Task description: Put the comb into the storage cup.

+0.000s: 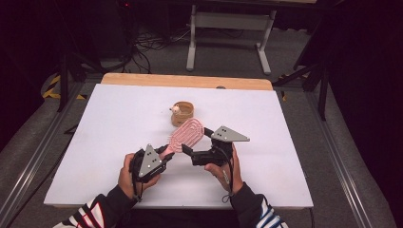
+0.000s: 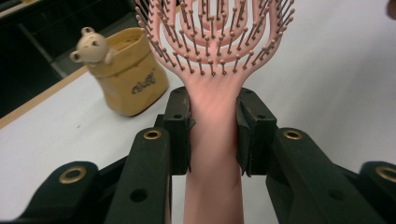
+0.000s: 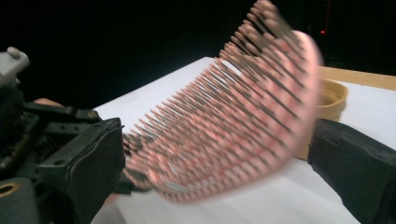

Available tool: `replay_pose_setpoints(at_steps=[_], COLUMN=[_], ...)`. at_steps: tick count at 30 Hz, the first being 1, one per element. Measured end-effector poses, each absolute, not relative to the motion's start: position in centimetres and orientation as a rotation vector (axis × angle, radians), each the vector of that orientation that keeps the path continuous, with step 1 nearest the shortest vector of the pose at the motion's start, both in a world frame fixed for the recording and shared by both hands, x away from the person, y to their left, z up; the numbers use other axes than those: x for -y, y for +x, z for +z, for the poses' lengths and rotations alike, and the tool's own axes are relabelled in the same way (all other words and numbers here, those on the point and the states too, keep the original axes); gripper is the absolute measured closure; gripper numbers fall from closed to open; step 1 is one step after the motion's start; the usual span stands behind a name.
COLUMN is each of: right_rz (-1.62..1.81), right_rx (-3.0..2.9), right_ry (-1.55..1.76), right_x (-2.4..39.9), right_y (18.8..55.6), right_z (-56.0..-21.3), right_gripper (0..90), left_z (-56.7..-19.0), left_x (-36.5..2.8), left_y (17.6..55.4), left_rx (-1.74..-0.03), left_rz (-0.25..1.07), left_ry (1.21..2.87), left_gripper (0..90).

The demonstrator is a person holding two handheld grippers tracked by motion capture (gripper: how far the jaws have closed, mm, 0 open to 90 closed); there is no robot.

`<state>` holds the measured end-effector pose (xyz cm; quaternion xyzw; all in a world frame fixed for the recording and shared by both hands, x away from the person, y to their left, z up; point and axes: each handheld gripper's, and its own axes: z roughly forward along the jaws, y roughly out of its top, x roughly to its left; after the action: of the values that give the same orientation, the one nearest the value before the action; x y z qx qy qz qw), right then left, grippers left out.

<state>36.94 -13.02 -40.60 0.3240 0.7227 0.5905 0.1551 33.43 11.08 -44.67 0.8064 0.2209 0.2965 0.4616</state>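
Note:
A pink vented hairbrush [image 1: 187, 133] is held above the white table [image 1: 119, 109], bristles up in the left gripper view. My left gripper [image 1: 166, 154] is shut on its handle [image 2: 212, 140], both pads pressing the sides just below the head. My right gripper [image 1: 197, 141] stands open around the brush head [image 3: 233, 121]. One jaw is on the bristle side and the other behind the back, with a gap between the far pad and the brush. The head looks blurred in the right gripper view.
A tan cup [image 1: 183, 113] with a small bear figure [image 2: 91, 46] on its rim stands just beyond the brush, mid-table. A wooden strip [image 1: 185, 80] runs along the table's far edge. A white desk frame [image 1: 228, 28] and cables lie on the floor behind.

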Motion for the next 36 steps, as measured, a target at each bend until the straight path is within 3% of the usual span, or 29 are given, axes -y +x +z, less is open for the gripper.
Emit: replay_pose_setpoints(at_steps=[8,9,11,12,13,16,29,36], right_rz=[1.750,1.784,1.838,1.838,1.869,1.904,1.871,1.883], right_rx=[-2.037,-2.007,-1.980,-1.980,-1.942,-1.919,-1.949,-1.941], right_ry=[0.969,0.995,1.026,1.026,1.057,1.063,0.896,0.876], right_x=[12.5,12.8,13.2,13.2,13.7,14.2,13.9,14.1], right_y=[37.0,37.0,37.0,37.0,36.9,36.7,35.5,35.3], right_z=[-40.6,-40.5,-40.4,-40.4,-40.4,-40.3,-39.6,-39.2], right_gripper=[13.6,25.4,34.3,34.3,48.2,59.0,62.8,63.1], left_z=[-45.0,-45.0,-45.0,-45.0,-45.1,-45.3,-45.5,-45.2], left_x=[-9.7,-9.5,-9.3,-9.3,-9.0,-8.6,-8.2,-8.4], left_y=[33.3,33.4,33.6,33.6,33.8,33.9,34.4,34.2], left_rx=[-0.509,-0.508,-0.507,-0.507,-0.505,-0.495,-0.468,-0.447], left_rz=[0.754,0.760,0.758,0.758,0.757,0.758,0.739,0.748], left_ry=[1.970,1.953,1.950,1.950,1.953,1.960,1.952,1.953], left_gripper=[69.7,69.7,69.7,69.7,69.8,69.7,68.8,59.1])
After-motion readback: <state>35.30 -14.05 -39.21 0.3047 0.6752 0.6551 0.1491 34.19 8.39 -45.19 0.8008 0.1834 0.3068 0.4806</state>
